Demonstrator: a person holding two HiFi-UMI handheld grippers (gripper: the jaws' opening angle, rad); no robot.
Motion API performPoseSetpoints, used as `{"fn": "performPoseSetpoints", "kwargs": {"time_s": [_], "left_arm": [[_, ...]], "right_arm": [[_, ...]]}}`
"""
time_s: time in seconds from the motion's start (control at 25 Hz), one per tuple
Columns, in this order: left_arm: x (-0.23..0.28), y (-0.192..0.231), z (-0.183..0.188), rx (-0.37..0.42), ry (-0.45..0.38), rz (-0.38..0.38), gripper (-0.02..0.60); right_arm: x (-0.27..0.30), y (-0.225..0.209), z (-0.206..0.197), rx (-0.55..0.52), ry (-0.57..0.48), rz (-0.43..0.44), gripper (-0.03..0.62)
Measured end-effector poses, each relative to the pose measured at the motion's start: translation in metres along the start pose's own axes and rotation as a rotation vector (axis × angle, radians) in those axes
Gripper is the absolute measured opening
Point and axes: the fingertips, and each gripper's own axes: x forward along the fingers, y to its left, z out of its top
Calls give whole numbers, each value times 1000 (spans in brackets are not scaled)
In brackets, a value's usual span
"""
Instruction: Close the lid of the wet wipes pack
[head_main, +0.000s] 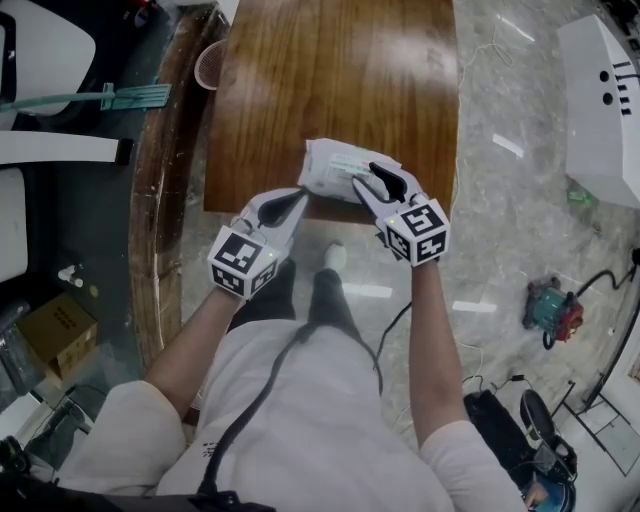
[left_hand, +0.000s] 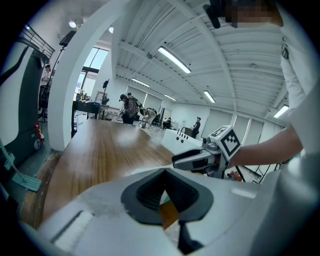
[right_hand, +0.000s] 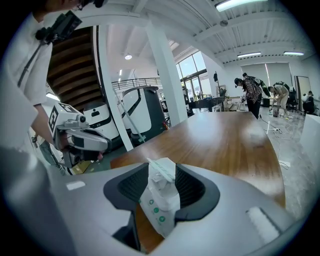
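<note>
The right gripper pinches the pack in its jaws at the bench's near edge. The left gripper, just beside it, looks shut and empty. With only 1 grip on soft film, pressing the lid could twist the pack loose.

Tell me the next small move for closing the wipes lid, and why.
Probably bring the left gripper over the wet wipes pack and press its lid down. The right gripper clamps the pack at the near edge of the wooden table; the left one, jaws together and empty, sits beside the pack's near corner.
</note>
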Motion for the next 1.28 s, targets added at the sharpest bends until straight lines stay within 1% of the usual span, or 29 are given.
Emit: {"fn": "performPoseSetpoints", "kwargs": {"time_s": [0.32,1.0,1.28], "left_arm": [[-14,1,-7,-3,-1,8,3],[-35,2,-17,-16,-9,22,3],[-43,10,-20,-29,-14,32,3]], "right_arm": [[1,9,-10,-6,24,-7,163],[9,26,-16,-16,54,1,163],[20,33,-22,-24,93,14,163]]}}
